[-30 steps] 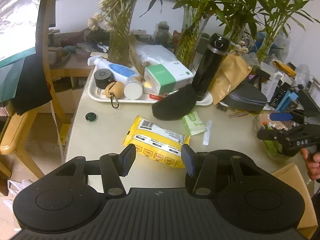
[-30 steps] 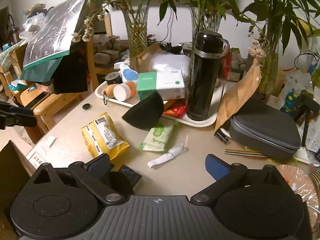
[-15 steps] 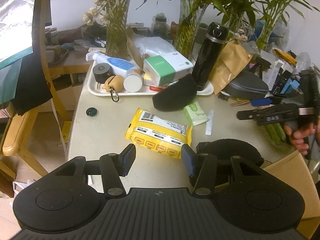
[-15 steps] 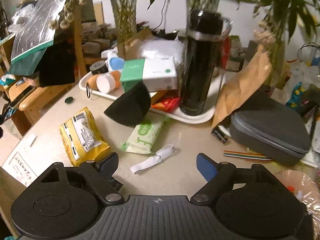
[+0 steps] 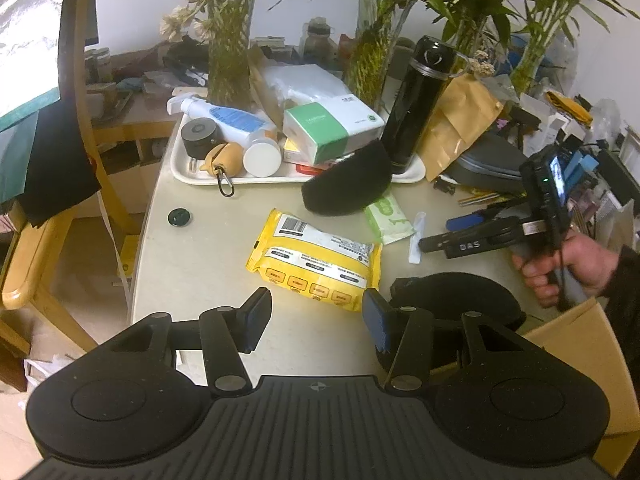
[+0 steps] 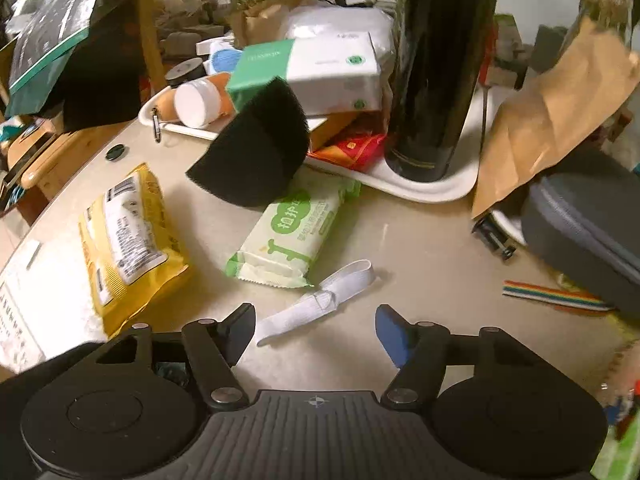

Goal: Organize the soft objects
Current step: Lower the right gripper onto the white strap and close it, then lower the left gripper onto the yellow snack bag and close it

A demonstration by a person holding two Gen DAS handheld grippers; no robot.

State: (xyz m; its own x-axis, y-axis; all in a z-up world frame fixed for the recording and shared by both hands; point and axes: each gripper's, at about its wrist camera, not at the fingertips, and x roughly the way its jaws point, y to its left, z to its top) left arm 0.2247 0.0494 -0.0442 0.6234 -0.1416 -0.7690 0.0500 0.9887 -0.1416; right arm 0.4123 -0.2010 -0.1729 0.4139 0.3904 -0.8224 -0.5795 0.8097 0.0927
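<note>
A yellow wipes pack (image 5: 316,258) lies mid-table; it also shows in the right wrist view (image 6: 128,236). A green wipes pack (image 5: 388,216) (image 6: 292,232) lies beside it, partly under a black foam half-disc (image 5: 348,186) (image 6: 256,152) leaning on the tray. A white elastic strap (image 6: 320,300) lies just ahead of my right gripper (image 6: 316,332), which is open and empty. My left gripper (image 5: 316,320) is open and empty just short of the yellow pack. The right gripper (image 5: 440,236) shows in the left view, low over the table. A second black pad (image 5: 460,296) lies by my right finger.
A white tray (image 5: 184,172) holds a spray bottle, jars, a green-white tissue box (image 5: 332,128) and a black flask (image 5: 420,100). Plant vases stand behind. A brown paper bag (image 5: 460,124), a grey case (image 6: 588,220), a cardboard box (image 5: 580,344) and a wooden chair (image 5: 24,248) surround the table.
The right gripper has moved forward and lower toward the white strap and green pack. The left view has shifted slightly, uncovering the black pad on the right.
</note>
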